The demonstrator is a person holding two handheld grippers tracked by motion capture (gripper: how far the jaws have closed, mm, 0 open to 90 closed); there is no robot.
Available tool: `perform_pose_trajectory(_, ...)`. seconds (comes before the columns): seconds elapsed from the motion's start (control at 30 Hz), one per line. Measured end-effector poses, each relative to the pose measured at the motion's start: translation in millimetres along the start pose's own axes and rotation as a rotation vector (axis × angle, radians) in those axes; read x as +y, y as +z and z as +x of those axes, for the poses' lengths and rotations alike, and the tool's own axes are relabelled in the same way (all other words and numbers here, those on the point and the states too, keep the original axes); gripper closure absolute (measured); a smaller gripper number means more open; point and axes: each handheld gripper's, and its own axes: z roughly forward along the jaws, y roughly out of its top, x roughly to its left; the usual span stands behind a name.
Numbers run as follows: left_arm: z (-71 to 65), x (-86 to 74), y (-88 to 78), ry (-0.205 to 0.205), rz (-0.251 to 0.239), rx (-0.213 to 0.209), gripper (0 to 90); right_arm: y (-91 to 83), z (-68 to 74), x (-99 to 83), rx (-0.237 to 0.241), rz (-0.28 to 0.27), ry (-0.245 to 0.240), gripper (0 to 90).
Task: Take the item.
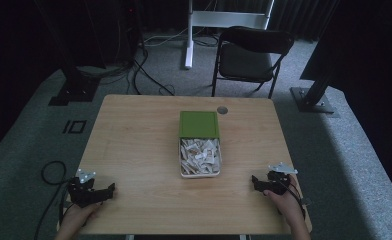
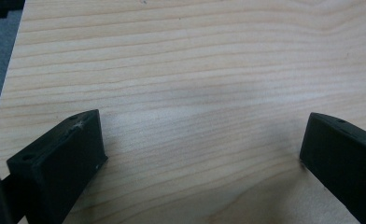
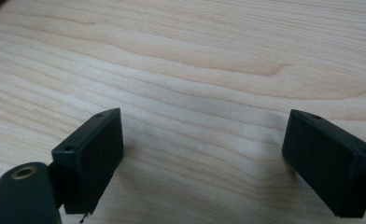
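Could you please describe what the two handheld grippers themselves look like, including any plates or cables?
Both the left gripper and the right gripper are black, each topped with a grey three-cornered plate. Their jaws are thick, blocky black pads with small screw holes. A black cable loops from the left one over the floor.

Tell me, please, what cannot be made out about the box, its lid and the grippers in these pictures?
- Box, high view: its pale contents are too small to identify.
- Green lid, high view: whether it touches the box is unclear.
- Left gripper and right gripper, high view: the jaws are too small and dark.
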Motion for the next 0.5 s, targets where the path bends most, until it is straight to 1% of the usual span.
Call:
perform_pose_trajectory(0.03, -1.0, 0.4, 0.5, 0.01, 0.004, 0.004, 0.7, 0.0, 0.0, 0.0, 0.0, 0.0, 0.0, 12.3)
perform_pose_trajectory(0.07, -0.7, 0.7, 0.6, 0.016, 0.007, 0.0, 0.6, -0.4, -1.1, -0.4, 0.013, -0.001, -0.011, 12.2)
perform_pose_trajectory(0.1, -0.2, 0.4, 0.5, 0.02, 0.004, -0.005, 0.6, -0.4, -1.1, -0.4, 0.013, -0.001, -0.011, 12.2)
perform_pose_trajectory(0.17, 0.1, 0.1, 0.5, 0.021, 0.003, -0.009, 0.7, -0.5, -1.4, -0.5, 0.014, -0.002, -0.01, 12.2)
perform_pose_trajectory(0.2, 0.1, 0.2, 0.5, 0.022, 0.003, -0.008, 0.7, -0.3, -1.1, -0.2, 0.014, -0.005, 0.006, 11.7)
perform_pose_trajectory(0.33, 0.8, 0.7, 1.1, 0.02, 0.002, -0.007, 0.7, -0.5, -1.5, -0.2, 0.019, -0.006, 0.01, 11.7)
perform_pose_trajectory(0.4, 1.2, 0.6, 0.8, 0.026, 0.005, -0.009, 0.7, -0.4, -1.2, -0.2, 0.019, -0.006, 0.006, 11.8)
perform_pose_trajectory(0.43, 1.3, 0.5, 0.8, 0.027, 0.004, -0.011, 0.7, -1.7, 0.5, -1.7, 0.012, 0.0, -0.013, 11.9)
perform_pose_trajectory(0.5, 2.0, 0.2, 0.5, 0.033, 0.003, -0.018, 0.6, -3.5, 0.7, -3.5, 0.02, 0.001, -0.022, 11.9)
